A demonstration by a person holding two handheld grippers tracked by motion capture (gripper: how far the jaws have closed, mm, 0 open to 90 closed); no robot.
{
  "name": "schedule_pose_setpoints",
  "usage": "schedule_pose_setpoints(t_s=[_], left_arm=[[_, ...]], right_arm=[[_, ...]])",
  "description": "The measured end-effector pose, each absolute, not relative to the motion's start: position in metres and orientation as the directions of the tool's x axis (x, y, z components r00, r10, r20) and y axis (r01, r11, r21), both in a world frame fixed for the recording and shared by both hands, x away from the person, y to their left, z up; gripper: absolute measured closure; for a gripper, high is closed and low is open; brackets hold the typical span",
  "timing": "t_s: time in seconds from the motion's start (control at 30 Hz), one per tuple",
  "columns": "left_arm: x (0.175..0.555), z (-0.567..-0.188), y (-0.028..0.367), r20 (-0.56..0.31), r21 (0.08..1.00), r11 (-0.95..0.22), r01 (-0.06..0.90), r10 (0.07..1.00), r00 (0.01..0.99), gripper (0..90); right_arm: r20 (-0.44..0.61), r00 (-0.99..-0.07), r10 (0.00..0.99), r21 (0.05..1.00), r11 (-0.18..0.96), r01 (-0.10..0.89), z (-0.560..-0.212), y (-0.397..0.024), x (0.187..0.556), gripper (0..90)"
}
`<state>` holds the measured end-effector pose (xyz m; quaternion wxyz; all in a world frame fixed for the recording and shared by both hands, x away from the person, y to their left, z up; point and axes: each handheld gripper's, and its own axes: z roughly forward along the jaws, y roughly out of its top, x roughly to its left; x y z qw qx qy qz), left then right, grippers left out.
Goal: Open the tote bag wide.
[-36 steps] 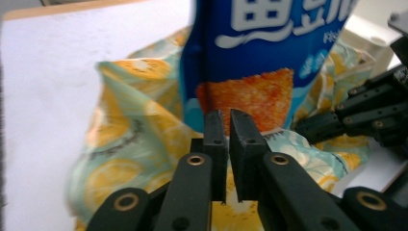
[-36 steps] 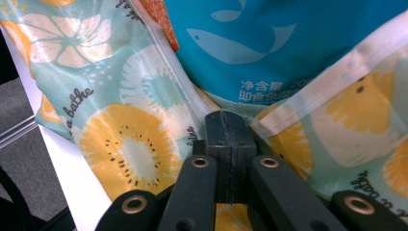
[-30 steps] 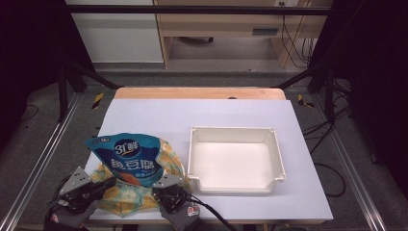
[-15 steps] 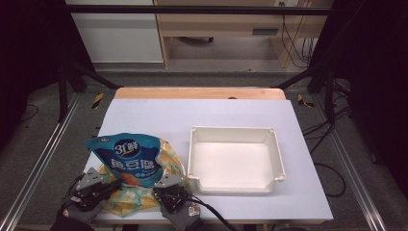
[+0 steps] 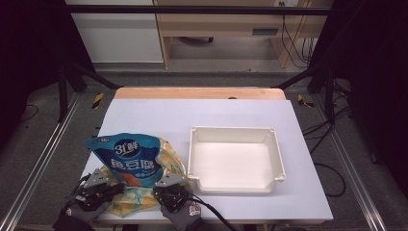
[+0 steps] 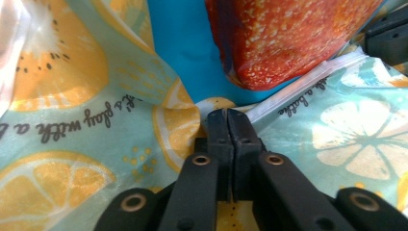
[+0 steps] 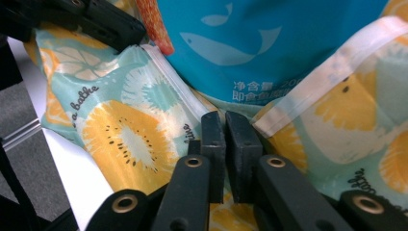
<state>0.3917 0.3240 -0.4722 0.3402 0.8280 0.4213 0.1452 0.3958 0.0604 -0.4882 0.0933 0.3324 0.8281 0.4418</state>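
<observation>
A blue snack bag (image 5: 127, 158) stands part way inside a fruit-print zip bag (image 5: 129, 201) at the table's front left. My left gripper (image 5: 108, 190) is shut on the zip bag's mouth edge (image 6: 288, 98) on its left side. In the left gripper view, the snack bag's blue face (image 6: 180, 48) rises just beyond the tips (image 6: 226, 114). At the bag's right side, my right gripper (image 5: 166, 189) is shut on the opposite mouth edge (image 7: 308, 77). In the right gripper view, the snack bag (image 7: 269, 43) is close ahead of the tips (image 7: 225, 117).
An empty white tray (image 5: 278, 161) stands to the right of the bags, a short gap from my right gripper. The table's front edge (image 5: 250, 222) runs just behind both grippers. Bare white tabletop (image 5: 192, 113) stretches toward the back.
My left gripper has moved right, in against the zip bag's left side. The right gripper and the snack bag have barely shifted.
</observation>
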Motion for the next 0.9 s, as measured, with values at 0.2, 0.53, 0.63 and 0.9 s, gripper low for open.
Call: schedule_pose_setpoints(t_s=[0.2, 0.53, 0.63, 0.9], left_arm=[[0.386, -0.465, 0.327, -0.05, 0.727, -0.385, 0.569, 0.796, 0.603, 77.9], [0.372, -0.447, 0.339, -0.08, 0.814, -0.284, 0.507, 0.809, 0.583, 60.8], [0.369, -0.442, 0.343, -0.091, 0.837, -0.251, 0.487, 0.813, 0.575, 56.3], [0.362, -0.422, 0.354, -0.108, 0.89, -0.164, 0.425, 0.83, 0.547, 47.2]], right_arm=[[0.147, -0.768, 0.623, 0.824, 0.353, 0.443, -0.478, 0.052, 0.393, 78.3], [0.146, -0.768, 0.624, 0.873, 0.284, 0.397, -0.453, 0.034, 0.388, 66.0], [0.14, -0.767, 0.626, 0.885, 0.267, 0.381, -0.445, 0.028, 0.386, 62.5], [0.127, -0.766, 0.63, 0.912, 0.23, 0.341, -0.421, 0.01, 0.387, 55.3]])
